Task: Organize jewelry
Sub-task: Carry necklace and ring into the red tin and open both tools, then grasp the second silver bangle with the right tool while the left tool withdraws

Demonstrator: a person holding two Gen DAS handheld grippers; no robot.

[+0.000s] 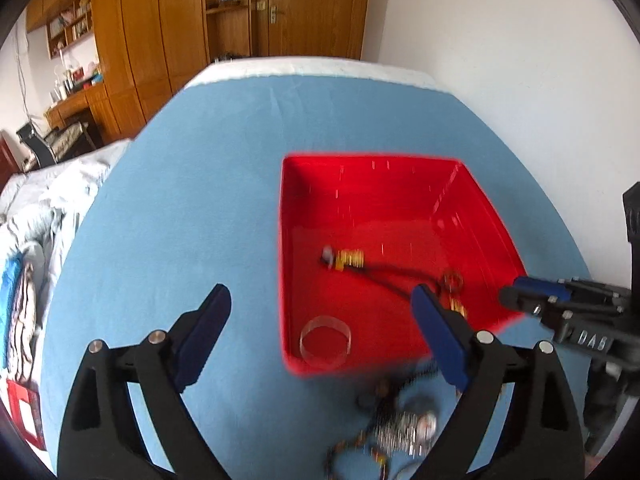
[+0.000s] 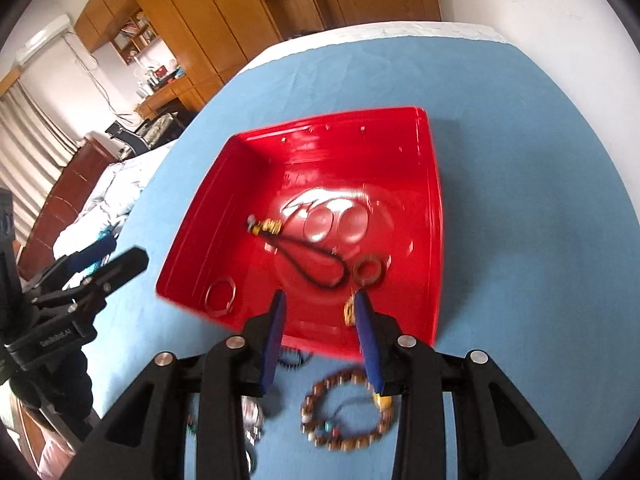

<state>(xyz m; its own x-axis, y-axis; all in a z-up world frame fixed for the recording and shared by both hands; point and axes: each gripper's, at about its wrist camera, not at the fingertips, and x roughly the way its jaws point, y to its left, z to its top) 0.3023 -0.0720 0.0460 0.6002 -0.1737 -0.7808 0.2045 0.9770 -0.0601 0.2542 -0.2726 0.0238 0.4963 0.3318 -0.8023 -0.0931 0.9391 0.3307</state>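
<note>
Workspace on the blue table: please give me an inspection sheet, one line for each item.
Surface: blue cloth on a table, white edge at the far side.
Job's things: red tray holds a black cord with gold beads, a clear ring, a brown ring; a wooden bead bracelet and blurred jewelry pile lie outside it.
Clutter: nothing seen.
Grippers: left gripper open, empty; right gripper open, over the tray's near edge.
Cables: nothing seen on the table.
Surroundings: wooden wardrobes, rumpled bedding.
</note>
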